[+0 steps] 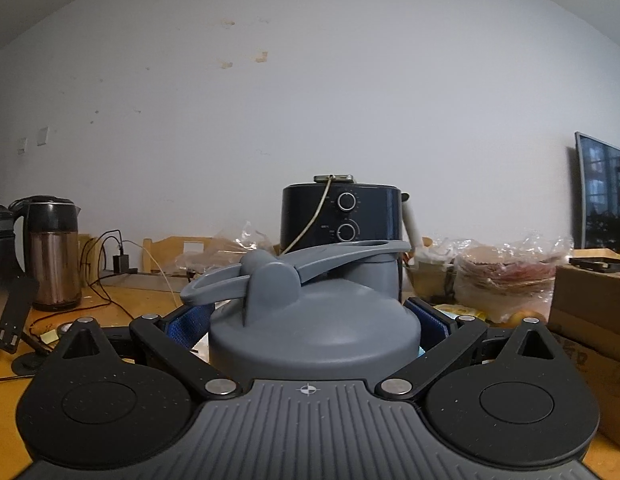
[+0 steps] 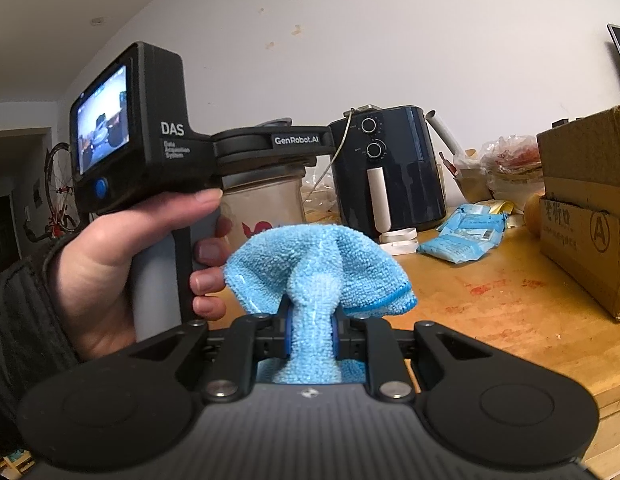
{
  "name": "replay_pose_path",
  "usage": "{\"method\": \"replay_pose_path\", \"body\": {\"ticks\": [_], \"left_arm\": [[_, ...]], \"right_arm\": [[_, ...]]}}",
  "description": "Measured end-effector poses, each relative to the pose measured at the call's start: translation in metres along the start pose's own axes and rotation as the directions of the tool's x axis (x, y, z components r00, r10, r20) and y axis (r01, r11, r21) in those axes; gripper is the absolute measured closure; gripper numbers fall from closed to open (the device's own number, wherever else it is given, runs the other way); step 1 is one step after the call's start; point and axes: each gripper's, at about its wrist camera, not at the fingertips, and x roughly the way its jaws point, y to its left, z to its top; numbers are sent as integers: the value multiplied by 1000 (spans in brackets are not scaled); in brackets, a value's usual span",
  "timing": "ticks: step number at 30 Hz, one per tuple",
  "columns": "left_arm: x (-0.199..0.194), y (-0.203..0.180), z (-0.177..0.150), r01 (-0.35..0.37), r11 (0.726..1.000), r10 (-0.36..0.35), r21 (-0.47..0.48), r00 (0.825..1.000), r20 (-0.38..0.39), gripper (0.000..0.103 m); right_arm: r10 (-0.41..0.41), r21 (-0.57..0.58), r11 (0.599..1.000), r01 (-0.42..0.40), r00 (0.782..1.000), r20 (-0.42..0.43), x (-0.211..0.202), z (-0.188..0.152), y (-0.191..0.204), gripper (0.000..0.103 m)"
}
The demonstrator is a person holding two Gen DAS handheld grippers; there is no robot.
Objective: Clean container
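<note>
**Both grippers loaded: cloth in one, container in the other**

Jaws on the right gripper are clenched on a bunched light blue cloth, which fans out above the pads. Those of the left gripper clamp the container just under its grey lid, blue pads pressing on either side, the lid's carry loop lying across the top.

Seen from the right wrist, a hand in a dark sleeve grips the left gripper's handle, holding the cloudy-walled container up just behind the cloth.

Beyond them a dark air fryer stands on the wooden table, with blue packets beside it and cardboard boxes stacked at the right edge. Plastic-wrapped food lies near the fryer; a kettle stands far left with cables trailing next to it. A plain white wall closes the room, and a bicycle leans in the far left corner.
</note>
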Motion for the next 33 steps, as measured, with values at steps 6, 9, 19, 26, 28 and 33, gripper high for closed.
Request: {"method": "replay_pose_path", "body": {"ticks": [6,9,19,26,28,33], "left_arm": [[1,-1,1,-11,1000,11,-2,1000,-14,0],[1,-2,1,-13,1000,13,-6,1000,-14,0],[0,-3,0,-4,1000,4,-1,1000,-18,7],[0,-2,1,2,1000,-2,2,1000,-22,7],[-1,-1,1,15,1000,-15,3,1000,-20,7],[0,9,0,75,997,-75,7,997,-13,7]], "right_arm": [[-1,3,1000,1,1000,0,-1,0,0,89],[-2,3,1000,2,1000,-2,-1,0,1,89],[-2,7,1000,2,1000,-4,0,0,-1,89],[-2,9,1000,2,1000,-3,-1,-1,-1,89],[-2,8,1000,2,1000,-3,-2,-1,0,89],[-4,11,1000,4,1000,-5,1,0,-1,89]]}}
